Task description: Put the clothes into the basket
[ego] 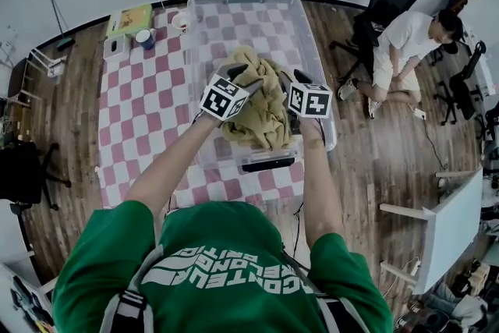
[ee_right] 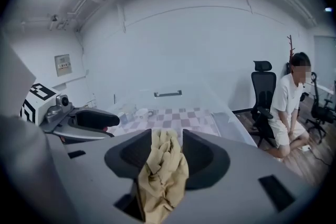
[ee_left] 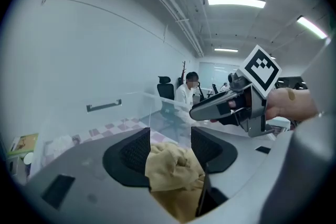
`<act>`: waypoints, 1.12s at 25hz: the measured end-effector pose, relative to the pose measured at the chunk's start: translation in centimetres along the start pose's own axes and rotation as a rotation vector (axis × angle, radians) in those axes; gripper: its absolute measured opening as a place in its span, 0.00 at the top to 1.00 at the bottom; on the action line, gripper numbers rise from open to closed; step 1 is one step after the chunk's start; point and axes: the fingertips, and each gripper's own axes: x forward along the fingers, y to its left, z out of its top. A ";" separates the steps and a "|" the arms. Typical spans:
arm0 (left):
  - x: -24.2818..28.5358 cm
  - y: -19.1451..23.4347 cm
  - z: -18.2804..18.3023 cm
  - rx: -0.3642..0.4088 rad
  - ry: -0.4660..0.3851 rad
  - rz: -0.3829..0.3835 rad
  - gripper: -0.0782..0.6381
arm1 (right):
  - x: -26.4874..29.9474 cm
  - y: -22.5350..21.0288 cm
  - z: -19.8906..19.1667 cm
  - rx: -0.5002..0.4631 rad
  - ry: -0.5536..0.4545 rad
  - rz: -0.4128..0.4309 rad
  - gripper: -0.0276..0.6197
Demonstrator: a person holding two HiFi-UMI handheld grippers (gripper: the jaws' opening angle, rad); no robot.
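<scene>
Crumpled mustard-tan cloth garment (ego: 265, 117): soft matt fabric, bunched into deep folds, no print that I can see. It hangs as one wad between my two claws, over the near half of the clear rectangular plastic basket (ego: 310, 27). Whether its lower end touches the basket's floor I cannot tell.

Left claw (ego: 243, 79): jaws narrow, pads pressing on a thick fold of the garment (ee_left: 173, 168). The cloth bulges up between the pads and spills down toward the camera.

Right claw (ego: 290, 83): likewise clamped, on a rope-like twisted fold of the garment (ee_right: 163, 176) that stands above the pads and droops below them.

The two claws sit close together, side by side, with the wad between them.

The basket stands on the worktop, on a red-and-white checked cloth (ego: 140, 105). At the cloth's far left corner is a small blue cup (ego: 145, 37) beside a flat yellow-green box (ego: 132, 18).

Wood-plank floor (ego: 374, 160) all round. To the right, well apart, a person in a white top (ego: 401, 39) sits beside a black office chair (ego: 386, 0).
</scene>
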 end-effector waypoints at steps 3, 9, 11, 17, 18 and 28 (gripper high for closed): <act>-1.6 -0.7 2.5 0.032 -0.073 -0.016 0.56 | -1.2 1.1 0.7 0.006 -0.037 -0.005 0.78; -6.2 -0.6 4.5 0.025 -0.185 -0.031 0.72 | -4.2 4.1 1.8 0.043 -0.129 -0.016 0.92; -7.9 -0.1 4.3 0.008 -0.203 -0.045 0.80 | -4.7 5.8 1.8 0.031 -0.144 -0.008 0.94; -13.2 0.9 2.4 -0.023 -0.210 -0.112 0.88 | -5.8 12.2 1.6 0.017 -0.177 0.022 0.95; -14.0 1.2 1.9 -0.025 -0.210 -0.119 0.89 | -5.8 13.3 1.4 0.020 -0.178 0.029 0.95; -23.9 7.0 -2.4 -0.047 -0.202 -0.070 0.89 | -4.0 25.6 -0.4 -0.010 -0.177 0.113 0.95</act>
